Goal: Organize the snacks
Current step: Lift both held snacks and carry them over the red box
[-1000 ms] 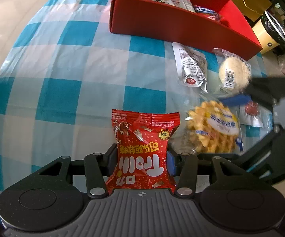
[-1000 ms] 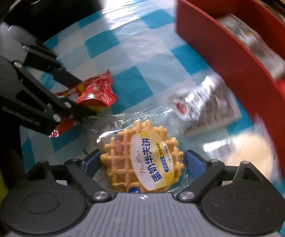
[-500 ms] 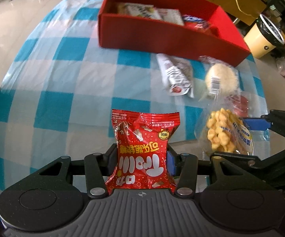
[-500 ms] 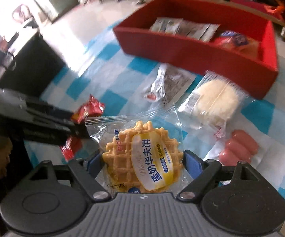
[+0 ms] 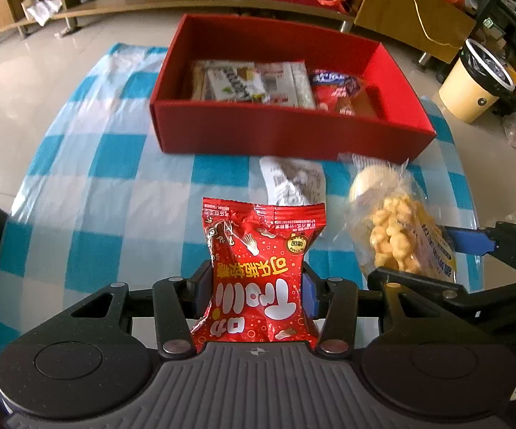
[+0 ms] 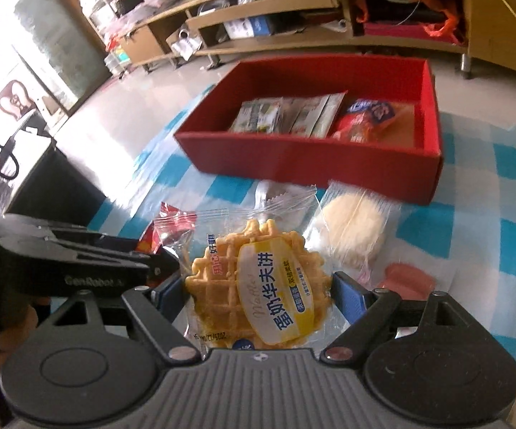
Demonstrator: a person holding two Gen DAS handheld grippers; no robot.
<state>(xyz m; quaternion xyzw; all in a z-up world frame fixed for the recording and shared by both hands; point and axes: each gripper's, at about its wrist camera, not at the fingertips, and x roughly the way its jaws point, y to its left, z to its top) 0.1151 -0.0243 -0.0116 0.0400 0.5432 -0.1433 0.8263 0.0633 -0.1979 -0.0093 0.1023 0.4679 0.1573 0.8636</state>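
**Both tools loaded, red box ahead**

The left tool [image 5: 256, 287] grips a red candy packet [image 5: 259, 275] between its blue pads, the packet standing upright out of the jaws with its printed face toward the camera. The right tool [image 6: 259, 293] is closed on a wrapped waffle [image 6: 258, 286]: its pads press the clear wrapper on both sides, after the jaws closed in slightly over the last second, with the waffle between them. In the left wrist view the right tool and its waffle sit just to the right of the left tool; in the right wrist view the left tool lies just to the left, with a corner of the red packet showing past it.

Beyond the tools, three snacks lie on the bench [image 5: 79, 186], which wears a blue and white checked cloth. A grey and white sachet [image 5: 293, 182] lies straight ahead of the left tool. A round pale cake in clear wrap [image 6: 352, 232] lies ahead and to the right of the right tool, and a pack of small sausages [image 6: 409, 280] lies on that side nearer in, its outline blurred.

Farther on stands the open red box [image 5: 286, 132], its near wall just beyond the sachet and the cake. Several packets already lie inside: pale ones toward the left, a red and blue one toward the right.
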